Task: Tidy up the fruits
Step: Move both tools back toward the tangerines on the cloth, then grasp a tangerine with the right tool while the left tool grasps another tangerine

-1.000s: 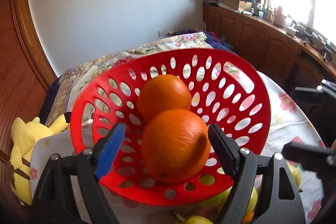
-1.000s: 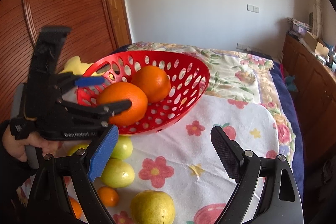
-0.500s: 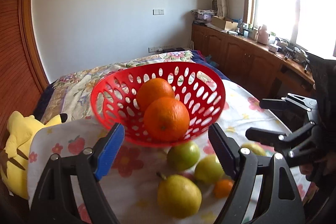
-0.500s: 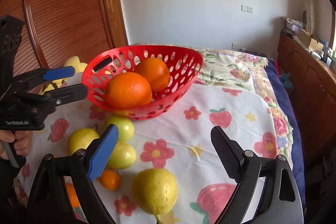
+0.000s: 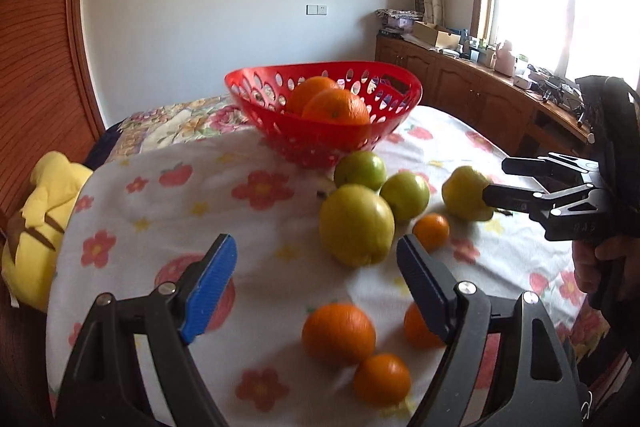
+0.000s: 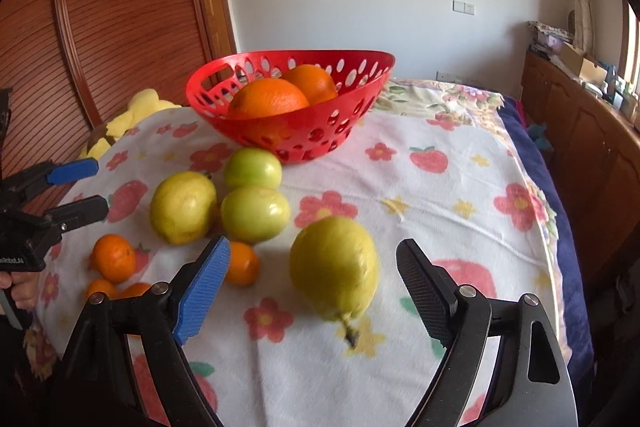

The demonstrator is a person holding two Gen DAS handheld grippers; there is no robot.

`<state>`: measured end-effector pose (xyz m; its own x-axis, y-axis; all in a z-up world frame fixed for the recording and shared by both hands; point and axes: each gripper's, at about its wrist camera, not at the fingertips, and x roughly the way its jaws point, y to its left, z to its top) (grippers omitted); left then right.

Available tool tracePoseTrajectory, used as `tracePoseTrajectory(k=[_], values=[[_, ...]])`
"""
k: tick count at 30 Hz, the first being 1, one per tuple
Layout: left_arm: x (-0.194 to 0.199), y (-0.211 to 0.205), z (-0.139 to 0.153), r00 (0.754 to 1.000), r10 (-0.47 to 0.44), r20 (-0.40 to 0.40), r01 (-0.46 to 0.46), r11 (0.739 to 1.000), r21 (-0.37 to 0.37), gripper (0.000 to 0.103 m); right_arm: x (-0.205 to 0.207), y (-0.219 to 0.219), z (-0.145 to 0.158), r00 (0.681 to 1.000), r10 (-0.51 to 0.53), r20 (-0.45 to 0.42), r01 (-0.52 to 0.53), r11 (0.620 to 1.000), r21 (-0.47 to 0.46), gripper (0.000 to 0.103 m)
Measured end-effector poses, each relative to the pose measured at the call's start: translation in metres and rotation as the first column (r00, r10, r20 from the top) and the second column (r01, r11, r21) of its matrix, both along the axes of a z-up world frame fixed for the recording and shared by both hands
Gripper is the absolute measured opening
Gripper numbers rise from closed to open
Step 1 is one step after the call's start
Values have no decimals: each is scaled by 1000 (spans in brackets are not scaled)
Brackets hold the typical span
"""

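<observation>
Right tongs (image 6: 312, 291) (apart, just been closing) straddle the yellow pear (image 6: 334, 267): centre before clamping; left tongs (image 5: 316, 291) apart, empty

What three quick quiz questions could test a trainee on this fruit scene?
1. How many oranges lie in the red basket?
2. True or false: the right gripper is shut on the yellow pear.
3. Which is nearest the pear: A) small orange, B) yellow plush toy, C) wooden door?

Key: 1) two; 2) false, the jaws stand open with the pear between them; 3) A.
</observation>
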<state>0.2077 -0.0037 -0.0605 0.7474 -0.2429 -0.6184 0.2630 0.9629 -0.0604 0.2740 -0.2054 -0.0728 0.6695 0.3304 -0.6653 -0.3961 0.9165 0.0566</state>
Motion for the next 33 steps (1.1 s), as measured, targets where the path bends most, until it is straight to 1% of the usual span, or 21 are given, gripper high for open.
tracePoseTrajectory(k=[5, 9, 12, 14, 16, 21, 25, 33], values=[[-23, 8, -10, 1000, 13, -18, -14, 1000, -23, 82, -24, 11, -4, 1000, 23, 3, -23, 1000, 12, 85], [-38, 12, -15, 1000, 5, -17, -6, 999, -39, 82, -38, 25, -8, 998, 56, -4, -56, 998, 30, 81], [-47, 11, -20, 1000, 1, -25, -2, 999, -46, 82, -46, 38, -15, 996, 91, -22, -91, 995, 33, 70], [-53, 10, -24, 1000, -7, -19, 6, 999, -39, 82, -51, 47, -20, 994, 109, -29, -109, 994, 33, 68], [-56, 8, -28, 1000, -12, -18, 12, 1000, -25, 82, -55, 54, -24, 991, 123, -43, -121, 992, 39, 63], [-64, 10, -38, 999, -11, -31, 9, 999, -45, 79, -58, 64, -30, 988, 144, -61, -140, 988, 60, 62], [-66, 12, -45, 999, -2, -42, 0, 999, -47, 76, -61, 72, -29, 985, 161, -62, -157, 985, 73, 62], [-71, 11, -46, 999, -7, -45, 4, 999, -52, 75, -64, 83, -32, 981, 180, -68, -176, 983, 62, 62]])
